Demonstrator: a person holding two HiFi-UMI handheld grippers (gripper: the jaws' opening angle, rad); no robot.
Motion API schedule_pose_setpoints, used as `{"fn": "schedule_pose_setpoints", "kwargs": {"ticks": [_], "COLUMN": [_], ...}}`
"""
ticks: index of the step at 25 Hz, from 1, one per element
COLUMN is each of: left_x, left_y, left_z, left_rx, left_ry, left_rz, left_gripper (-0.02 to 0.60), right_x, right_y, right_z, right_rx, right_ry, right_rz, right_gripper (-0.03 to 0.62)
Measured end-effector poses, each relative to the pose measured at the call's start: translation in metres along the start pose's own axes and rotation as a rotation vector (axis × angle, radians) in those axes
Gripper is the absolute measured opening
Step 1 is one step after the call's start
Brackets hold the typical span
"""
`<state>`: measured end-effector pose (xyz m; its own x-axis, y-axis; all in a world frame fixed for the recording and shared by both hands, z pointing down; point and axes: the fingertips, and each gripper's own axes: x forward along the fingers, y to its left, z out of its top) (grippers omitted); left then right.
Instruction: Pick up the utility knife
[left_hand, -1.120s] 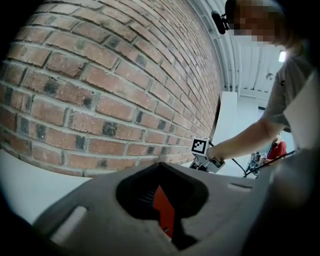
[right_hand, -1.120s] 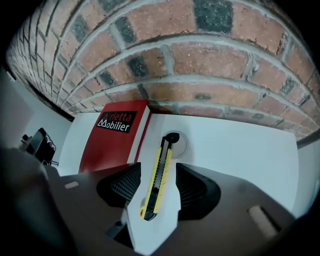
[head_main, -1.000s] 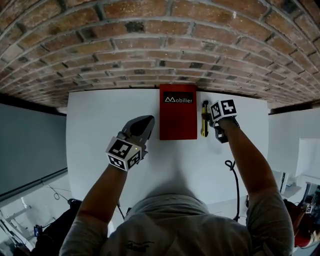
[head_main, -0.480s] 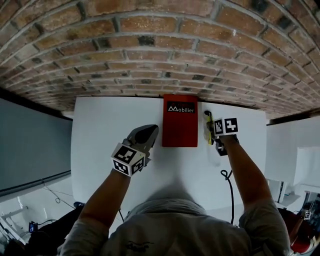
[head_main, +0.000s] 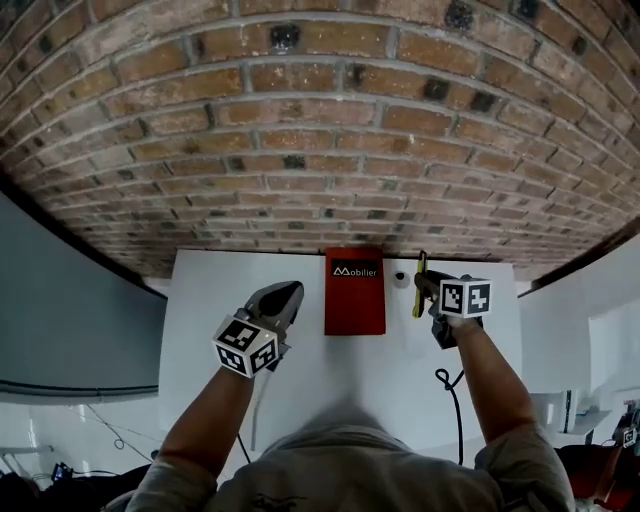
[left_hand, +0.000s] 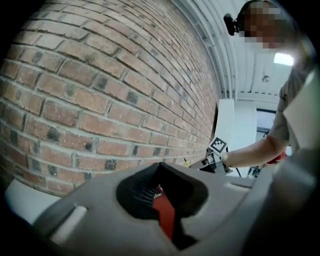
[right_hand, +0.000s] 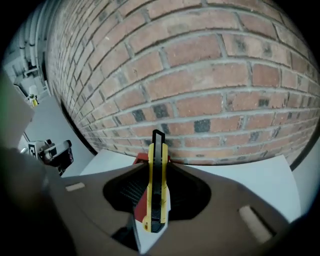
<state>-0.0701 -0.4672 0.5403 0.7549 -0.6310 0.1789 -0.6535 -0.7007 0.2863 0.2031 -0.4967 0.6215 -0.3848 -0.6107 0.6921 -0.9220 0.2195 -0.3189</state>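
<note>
**A:** Where's the knife (right_hand: 156, 190)?

**B:** The head view shows only a yellow sliver right of the red box (head_main: 354, 300), off the surface (head_main: 220, 300). The right gripper view shows the right gripper (head_main: 432, 292) clamping it. The left gripper (left_hand: 165, 172) is closed and empty.

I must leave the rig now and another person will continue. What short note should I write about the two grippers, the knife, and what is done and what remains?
Right gripper: shut on the utility knife, gripping its yellow body, with the black tip pointing up toward the brick wall.
Left gripper: jaws together with nothing in them, held above the white table to the left of the red box.
Knife: off the table, to the right of the red box.
Done: the knife is gripped and lifted.
Left: nothing for the pick-up itself. Just keep the grip firm.
</note>
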Motion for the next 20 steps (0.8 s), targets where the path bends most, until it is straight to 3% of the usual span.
{"fn": "schedule_pose_setpoints", "kwargs": {"ticks": [7, 14, 20], "left_x": [-0.018, -0.034, -0.054], "left_y": [-0.023, -0.039, -0.058], "left_z": [0.070, 0.150, 0.205], "left_rx": [0.062, 0.147, 0.169], "left_ry": [-0.066, -0.127, -0.170], "left_rz": [-0.013, -0.012, -0.020], "left_gripper": [0.000, 0.000, 0.000], "right_x": [-0.055, -0.108, -0.169], "right_y": [0.042, 0.101, 0.150], "right_z": [0.058, 0.128, 0.180], "right_rx": [-0.075, -0.151, -0.241], "right_ry": [-0.153, -0.313, -0.446], "right_rz": [0.050, 0.180, 0.233], "right_gripper": [0.124, 0.124, 0.124]}}
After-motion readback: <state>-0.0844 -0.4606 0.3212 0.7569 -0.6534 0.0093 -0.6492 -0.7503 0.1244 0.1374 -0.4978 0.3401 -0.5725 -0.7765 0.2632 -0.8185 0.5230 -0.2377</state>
